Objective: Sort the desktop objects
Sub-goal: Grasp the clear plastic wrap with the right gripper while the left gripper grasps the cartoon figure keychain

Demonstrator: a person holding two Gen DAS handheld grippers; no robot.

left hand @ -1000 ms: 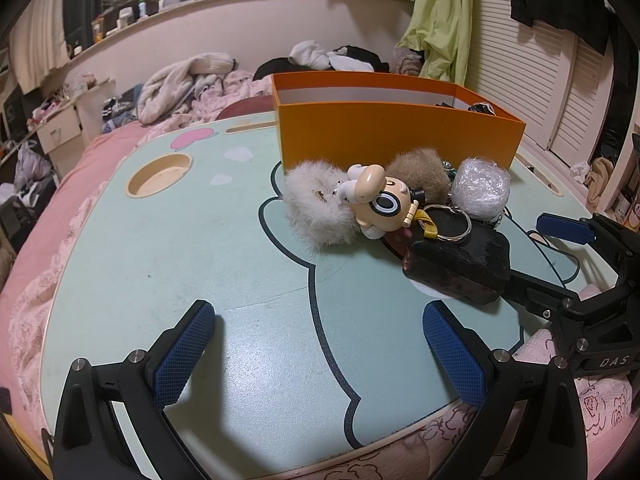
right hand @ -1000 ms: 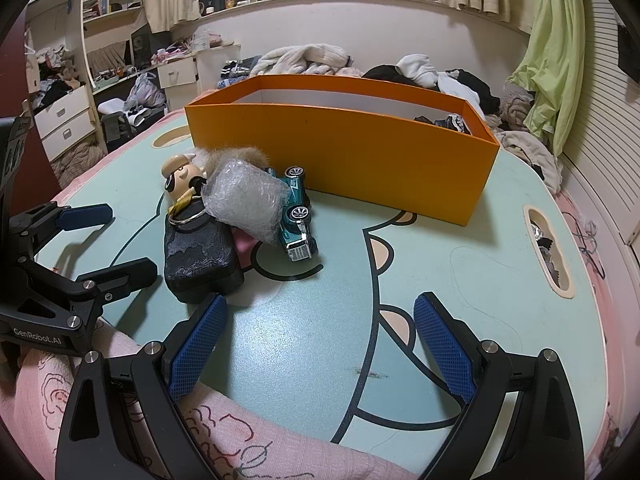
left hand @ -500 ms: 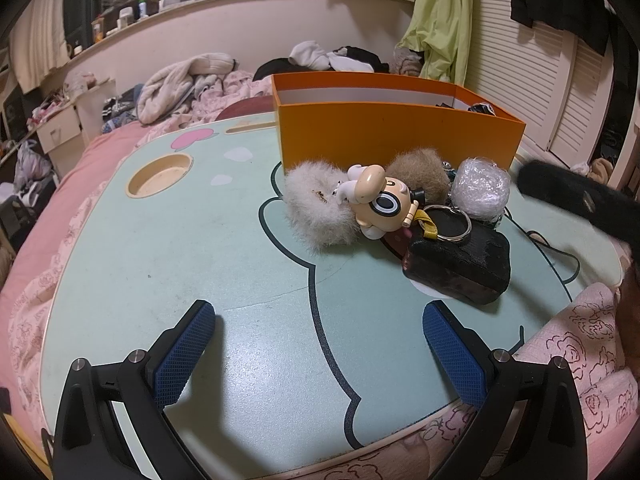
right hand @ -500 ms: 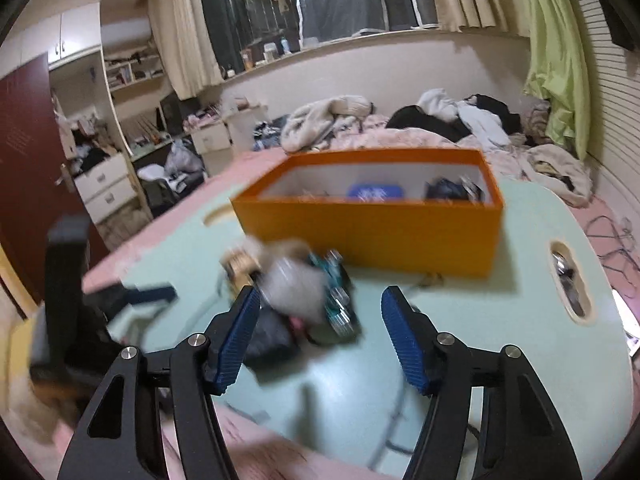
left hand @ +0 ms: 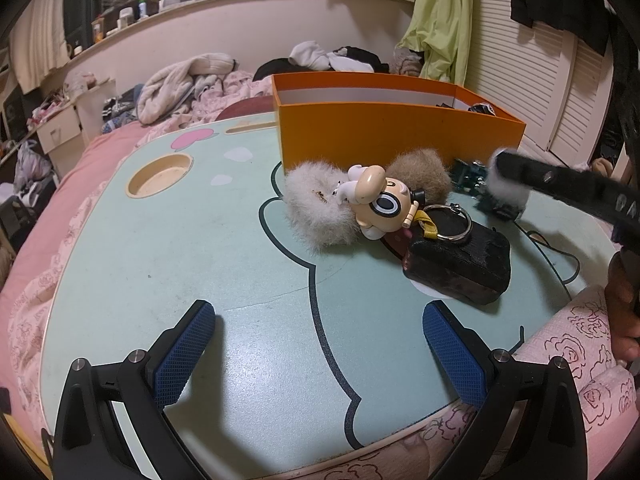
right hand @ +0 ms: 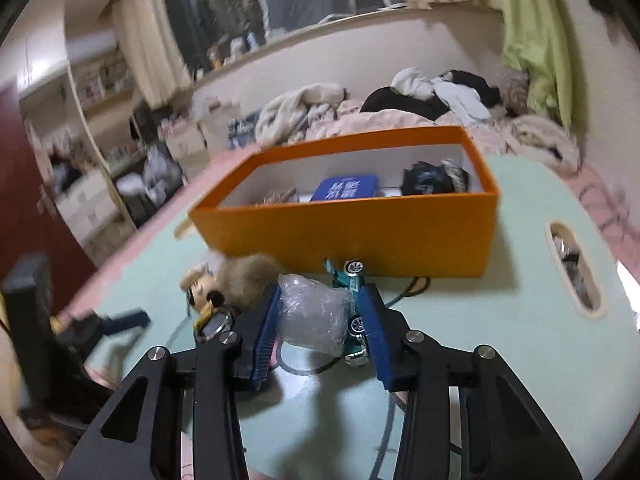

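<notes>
Right claw (right hand: 322,330): blue pads sit either side of the clear plastic-wrapped bundle (right hand: 312,316), the left pad against the wrap and the right pad against the teal toy car (right hand: 354,312) beside it; the frame is blurred, so I cannot tell whether the pads are clamping or only bracketing the bundle. Bundle and car lie on the mint-green desk (right hand: 500,328), just in front of the orange box's (right hand: 360,240) near wall. Inside the box: a blue tin (right hand: 346,188), a dark bunched item at the right end, something pale at the left end, too blurred to name. Left of the bundle: brown fur pom (right hand: 246,280), with the cartoon figure keychain (right hand: 198,288) touching it. Left claw (left hand: 318,350): pads spread wide, nothing between them, low over bare desk at the near edge, well apart from the pile. From the left wrist view the pile reads: white fur pom (left hand: 316,208) touching the figure keychain (left hand: 378,204), brown pom (left hand: 420,174) behind it, key ring (left hand: 448,222) resting on the black pouch (left hand: 458,266). Right gripper arm crosses the right side of this view, motion-blurred, over the toy car (left hand: 476,184). Desk sits on pink bedding (left hand: 60,208); clothes are heaped on the bed behind the box.
</notes>
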